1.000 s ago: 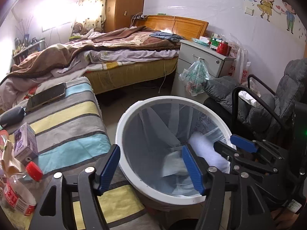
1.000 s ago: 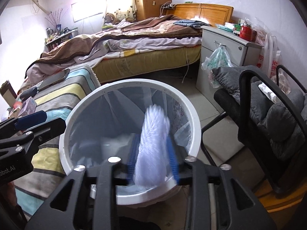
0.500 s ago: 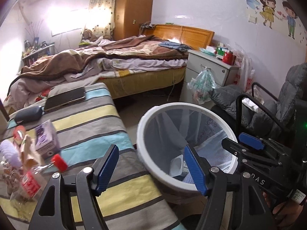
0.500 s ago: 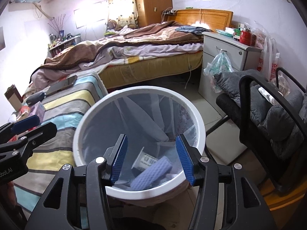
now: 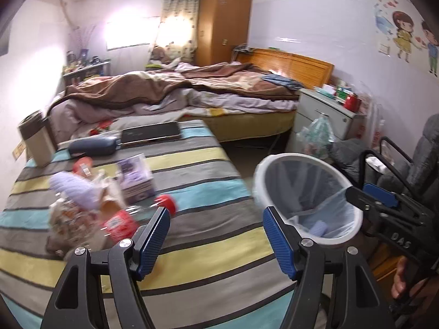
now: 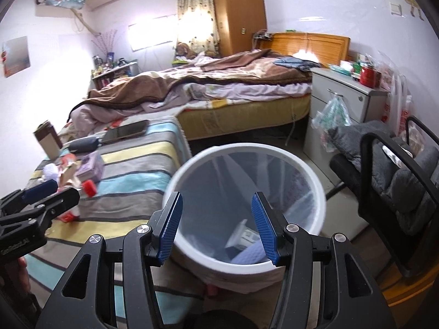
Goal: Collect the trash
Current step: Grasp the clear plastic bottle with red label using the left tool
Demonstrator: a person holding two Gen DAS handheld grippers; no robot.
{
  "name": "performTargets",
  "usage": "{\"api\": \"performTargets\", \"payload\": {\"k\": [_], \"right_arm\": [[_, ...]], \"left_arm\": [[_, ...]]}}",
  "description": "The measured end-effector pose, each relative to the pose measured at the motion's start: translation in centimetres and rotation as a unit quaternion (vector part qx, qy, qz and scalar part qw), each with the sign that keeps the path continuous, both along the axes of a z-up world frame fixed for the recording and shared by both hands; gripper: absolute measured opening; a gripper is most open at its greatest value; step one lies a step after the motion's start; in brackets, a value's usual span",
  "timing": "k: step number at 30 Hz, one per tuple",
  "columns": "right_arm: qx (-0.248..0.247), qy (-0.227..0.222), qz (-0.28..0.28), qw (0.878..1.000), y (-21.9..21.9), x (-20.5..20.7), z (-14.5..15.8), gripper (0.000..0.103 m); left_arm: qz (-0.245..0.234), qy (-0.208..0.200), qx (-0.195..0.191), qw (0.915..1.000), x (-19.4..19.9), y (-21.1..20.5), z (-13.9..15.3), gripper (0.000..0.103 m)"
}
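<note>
- While the right gripper (image 6: 216,226) hangs over the white bin (image 6: 319,192), its blue ribbed pads stand apart with nothing between them; the jaws have just been opening, which reads as a release.
- Inside the bin, at the bottom of its thin translucent liner, lie a pale lilac textured roll (image 6: 251,256) and a small white cup-like piece (image 6: 241,233). Judged from this, part of the trash is collected.
- The left gripper (image 5: 216,235) is also released and empty, pads wide. It hangs above the striped cloth (image 5: 219,249) to the left of the bin, aimed toward the clutter, likely lining up for the next pick.
- The bin is round, smooth plastic, with the liner folded over the rim. It stands against the edge of the cloth-covered surface, presumably so drops are short.
- Left of the bin, on the cloth: a clear plastic bottle with a red cap (image 5: 166,203) and red label lying on its side, blurred. Light, and apt to roll.
- Beside it, further left of the bin: a second lilac ribbed roll (image 5: 72,189), crumpled wrappers (image 5: 68,219), soft and irregular, and a small purple carton (image 5: 135,176). These look like the remaining trash.
- Beyond these, further from the bin: a dark soft case (image 5: 93,145), a flat black tablet or laptop (image 5: 151,134), and a tan box (image 5: 35,142). Probably not trash.
- Right of the bin: a black-framed chair with grey padding (image 6: 406,183).
- Far behind the bin: an unmade bed (image 6: 219,82) with a brown blanket, and a grey nightstand (image 6: 343,98) with a plastic bag hung on its handle.
</note>
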State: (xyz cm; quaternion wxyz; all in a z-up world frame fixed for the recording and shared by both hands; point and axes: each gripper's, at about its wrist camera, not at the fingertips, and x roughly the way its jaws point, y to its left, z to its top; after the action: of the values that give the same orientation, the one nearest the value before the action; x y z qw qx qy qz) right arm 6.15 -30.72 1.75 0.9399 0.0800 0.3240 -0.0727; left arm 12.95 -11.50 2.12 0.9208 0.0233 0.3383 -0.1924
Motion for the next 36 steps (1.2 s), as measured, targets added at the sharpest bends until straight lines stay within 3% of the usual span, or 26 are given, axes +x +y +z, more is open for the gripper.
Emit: {"api": "performTargets", "payload": {"k": [9,15,17,22,28,36], "right_arm": [[0.005,0.007,0.047,0.999,4.0,1.2,-0.9,0.054],[0.008,0.014,0.072,0.997,6.1,2.1,-1.4,0.054],[0.010,0.016,0.077,0.997,6.6,2.3,-1.5,0.054],[0.009,0.021,0.083,0.996,7.4,2.6,-1.7,0.054],[0.007,0.025,0.085,0.996,7.9,2.9,-1.8,0.054],[0.007,0.032,0.090,0.995,8.7,3.5,-2.0,0.054]], "left_arm": [[0.046,0.003,0.024,0.9986,0.8,6.4,-1.0,0.072],[0.036,0.024,0.052,0.9977,2.6,8.6,-2.0,0.077],[0.034,0.032,0.066,0.9968,3.2,8.7,-2.4,0.077],[-0.003,0.077,0.059,0.9953,5.0,8.7,-4.0,0.078],[-0.022,0.079,0.100,0.9916,5.8,7.3,-5.2,0.078],[-0.032,0.080,0.114,0.9897,6.1,6.7,-5.6,0.079]]}}
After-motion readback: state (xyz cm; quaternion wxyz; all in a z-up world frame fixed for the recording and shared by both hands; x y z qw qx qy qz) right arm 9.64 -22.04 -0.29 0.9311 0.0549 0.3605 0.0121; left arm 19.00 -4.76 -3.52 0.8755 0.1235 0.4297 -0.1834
